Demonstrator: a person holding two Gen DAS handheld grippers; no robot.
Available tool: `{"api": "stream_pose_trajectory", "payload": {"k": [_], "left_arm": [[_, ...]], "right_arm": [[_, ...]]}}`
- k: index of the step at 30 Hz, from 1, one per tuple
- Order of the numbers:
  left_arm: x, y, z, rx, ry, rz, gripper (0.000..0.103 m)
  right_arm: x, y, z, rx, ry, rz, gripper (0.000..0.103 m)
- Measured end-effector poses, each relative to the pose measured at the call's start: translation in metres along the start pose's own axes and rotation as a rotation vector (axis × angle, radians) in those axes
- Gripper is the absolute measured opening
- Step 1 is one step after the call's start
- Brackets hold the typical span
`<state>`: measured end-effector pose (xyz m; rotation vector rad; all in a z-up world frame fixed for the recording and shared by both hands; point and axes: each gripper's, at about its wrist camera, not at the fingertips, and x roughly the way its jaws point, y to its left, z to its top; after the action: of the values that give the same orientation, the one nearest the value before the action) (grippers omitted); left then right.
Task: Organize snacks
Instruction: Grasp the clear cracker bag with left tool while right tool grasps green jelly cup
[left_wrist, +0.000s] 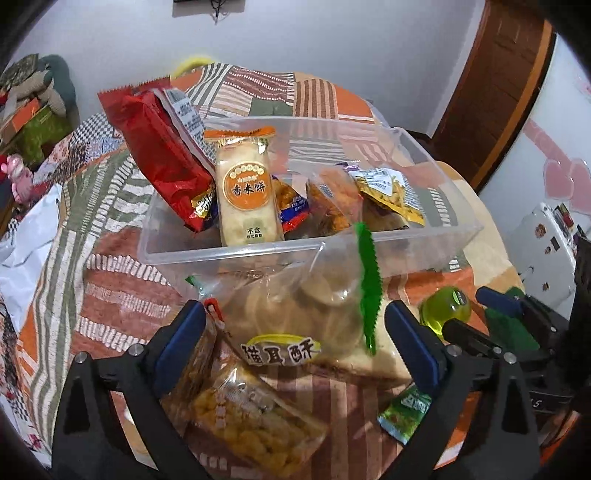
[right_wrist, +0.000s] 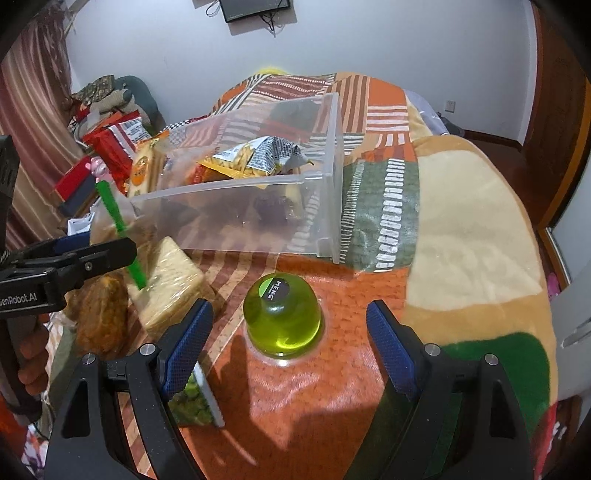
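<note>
A clear plastic bin (left_wrist: 236, 249) on the patchwork blanket holds several snack packs, among them a red bag (left_wrist: 159, 158) and a rice-cracker pack (left_wrist: 245, 195). My left gripper (left_wrist: 295, 339) is open, its fingers on either side of a clear cookie bag with a green seal (left_wrist: 295, 314) lying in front of the bin. A corn snack pack (left_wrist: 255, 424) lies below it. My right gripper (right_wrist: 290, 350) is open around a green jelly cup (right_wrist: 281, 321) on the blanket, not touching it. The bin also shows in the right wrist view (right_wrist: 240, 221).
A small green pea packet (right_wrist: 194, 398) lies under my right gripper's left finger. A wrapped cake slab (right_wrist: 166, 284) and an orange snack bag (right_wrist: 101, 314) lie left of the cup. The left gripper (right_wrist: 74, 258) shows at the left edge. Clutter sits beyond the blanket's left side.
</note>
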<state>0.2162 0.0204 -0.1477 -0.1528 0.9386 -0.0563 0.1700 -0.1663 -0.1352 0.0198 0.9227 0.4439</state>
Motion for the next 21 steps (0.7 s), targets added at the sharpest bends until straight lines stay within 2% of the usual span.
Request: {"api": "stream_pose_trajectory", "payload": {"k": [4,7,9,11,13,14,17,21], "left_arm": [[0.017,0.007,-0.001,-0.029,0.061,-0.017,0.099],[0.021,0.010,-0.001,-0.062,0.040,-0.026,0.099],[0.022,0.009,0.000,-0.068,0.036,-0.025,0.099],[0.023,0.009,0.001,-0.079,0.027,-0.023,0.099],[0.023,0.010,0.001,-0.099,0.017,-0.026,0.096],[0.022,0.012,0.001,-0.107,0.010,-0.022,0.089],[0.018,0.017,0.000,-0.114,-0.004,-0.057,0.082],[0.008,0.021,-0.005,-0.107,-0.021,-0.049,0.079]], "right_arm": [[0.007,0.001,0.000,0.008,0.017,0.021,0.075],[0.012,0.001,0.001,0.013,0.034,0.034,0.064],[0.015,0.000,0.000,0.016,0.052,0.048,0.051],[0.016,0.000,-0.001,0.020,0.057,0.048,0.047],[0.014,-0.001,-0.002,0.027,0.051,0.053,0.047],[0.013,-0.001,-0.002,0.029,0.049,0.054,0.046],[0.010,-0.002,-0.003,0.032,0.039,0.040,0.046],[0.003,0.000,-0.002,0.022,0.018,0.026,0.043]]}}
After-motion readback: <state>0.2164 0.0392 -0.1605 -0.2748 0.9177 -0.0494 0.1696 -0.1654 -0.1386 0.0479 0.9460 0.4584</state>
